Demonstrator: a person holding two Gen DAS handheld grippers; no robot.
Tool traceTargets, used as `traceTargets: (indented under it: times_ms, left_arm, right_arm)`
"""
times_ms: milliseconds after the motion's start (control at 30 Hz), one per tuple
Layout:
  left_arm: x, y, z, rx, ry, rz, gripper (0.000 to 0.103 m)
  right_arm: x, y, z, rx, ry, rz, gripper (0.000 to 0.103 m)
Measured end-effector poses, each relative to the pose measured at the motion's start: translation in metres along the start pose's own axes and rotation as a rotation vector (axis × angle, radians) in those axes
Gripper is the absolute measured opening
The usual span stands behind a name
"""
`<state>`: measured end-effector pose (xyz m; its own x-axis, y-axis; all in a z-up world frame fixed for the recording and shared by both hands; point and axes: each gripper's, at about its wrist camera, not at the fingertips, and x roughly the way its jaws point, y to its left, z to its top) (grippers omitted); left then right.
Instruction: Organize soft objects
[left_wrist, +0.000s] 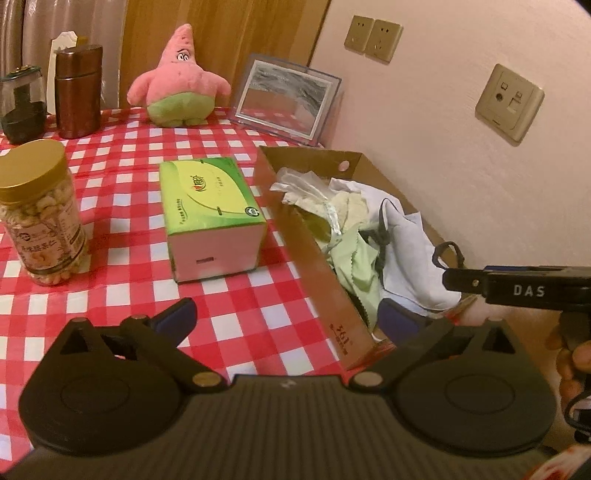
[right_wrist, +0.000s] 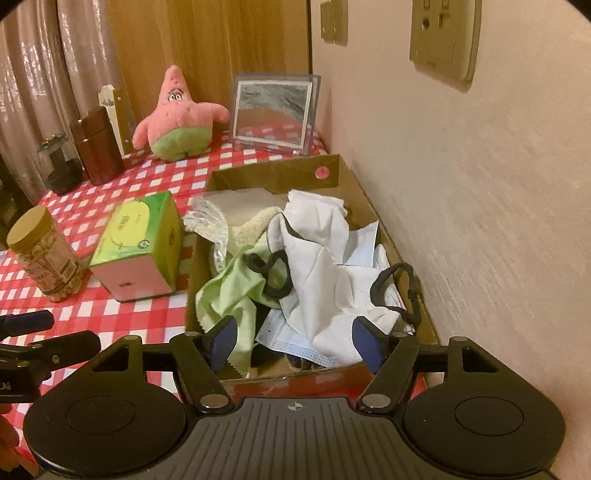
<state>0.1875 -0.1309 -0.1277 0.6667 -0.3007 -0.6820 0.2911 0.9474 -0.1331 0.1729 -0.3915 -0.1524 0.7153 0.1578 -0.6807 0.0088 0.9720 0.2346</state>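
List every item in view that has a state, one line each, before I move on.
left gripper: open, nothing between the fingers
right gripper: open, empty, above the box's near end
cardboard box: open-topped, piled with cloths and masks
green cloth: crumpled, in the box
white cloth: crumpled, on top of the pile
snack jar: upright, lid on
tissue box: closed, on the tablecloth
plush star: upright, outside the box

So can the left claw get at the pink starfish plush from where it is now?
Probably yes. The left claw stands open and empty, and the checked cloth between the green tissue box and cardboard box leads clear to the pink starfish plush.
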Motion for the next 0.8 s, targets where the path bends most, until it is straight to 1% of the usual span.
traceTargets:
  times_ms: [100, 167, 267, 367, 433, 567, 700, 800]
  left_arm:
    - [-0.009, -0.001, -0.003, -0.004, -0.016, -0.006, 0.103]
    - [-0.015, -0.004, -0.007, 0.004, -0.029, 0.010, 0.103]
    - [-0.020, -0.008, -0.012, 0.019, -0.026, 0.038, 0.103]
    - [-0.026, -0.014, -0.019, 0.048, -0.048, 0.061, 0.103]
    - [-0.031, -0.016, -0.023, 0.065, -0.068, 0.056, 0.103]
    - [-0.041, -0.018, -0.025, 0.073, -0.084, 0.039, 0.102]
    - [-0.054, -0.025, -0.027, 0.114, -0.123, 0.023, 0.102]
    - [-0.065, -0.025, -0.028, 0.095, -0.146, 0.015, 0.102]
  right_arm:
    - [-0.012, 0.004, -0.001, 0.007, -0.018, 0.001, 0.069]
    - [-0.019, 0.006, -0.002, 0.006, -0.026, 0.005, 0.069]
    - [-0.029, 0.009, -0.004, 0.003, -0.038, -0.004, 0.069]
    - [-0.038, 0.010, -0.007, 0.004, -0.052, -0.018, 0.069]
    - [-0.044, 0.010, -0.009, 0.012, -0.062, -0.020, 0.070]
    - [-0.058, 0.010, -0.016, 0.009, -0.076, -0.028, 0.070]
    - [-0.071, 0.011, -0.023, 0.023, -0.088, -0.024, 0.070]
    - [-0.080, 0.013, -0.029, 0.031, -0.094, -0.014, 0.070]
